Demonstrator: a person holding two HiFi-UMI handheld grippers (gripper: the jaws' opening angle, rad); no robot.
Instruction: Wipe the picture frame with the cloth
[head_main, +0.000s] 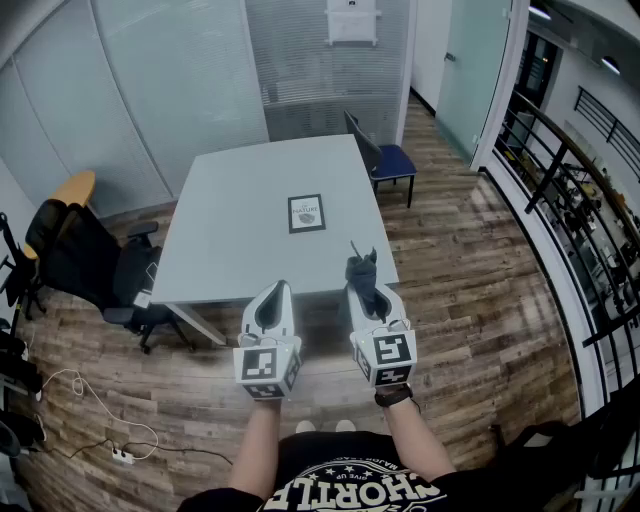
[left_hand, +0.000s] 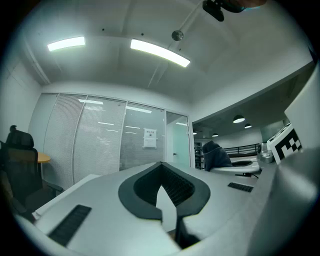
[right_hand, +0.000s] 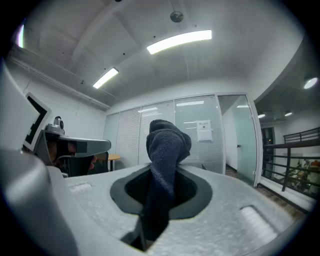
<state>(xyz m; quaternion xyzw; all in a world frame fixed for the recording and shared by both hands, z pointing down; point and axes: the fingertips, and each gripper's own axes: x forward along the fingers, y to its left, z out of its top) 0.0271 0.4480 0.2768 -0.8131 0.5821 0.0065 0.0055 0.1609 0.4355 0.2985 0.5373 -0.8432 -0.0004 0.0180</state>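
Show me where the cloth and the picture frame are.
cloth (right_hand: 169, 142), right gripper view, its bunched upper end.
picture frame (head_main: 306, 213), head view, the middle of its face.

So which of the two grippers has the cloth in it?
The right gripper: a dark cloth is clamped between its jaws and sticks out past them. The left gripper is shut on nothing.

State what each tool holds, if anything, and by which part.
The right tool holds the dark cloth, jaws shut on a bunched section, with one end sticking out beyond them. The left tool holds nothing; its jaws are together.
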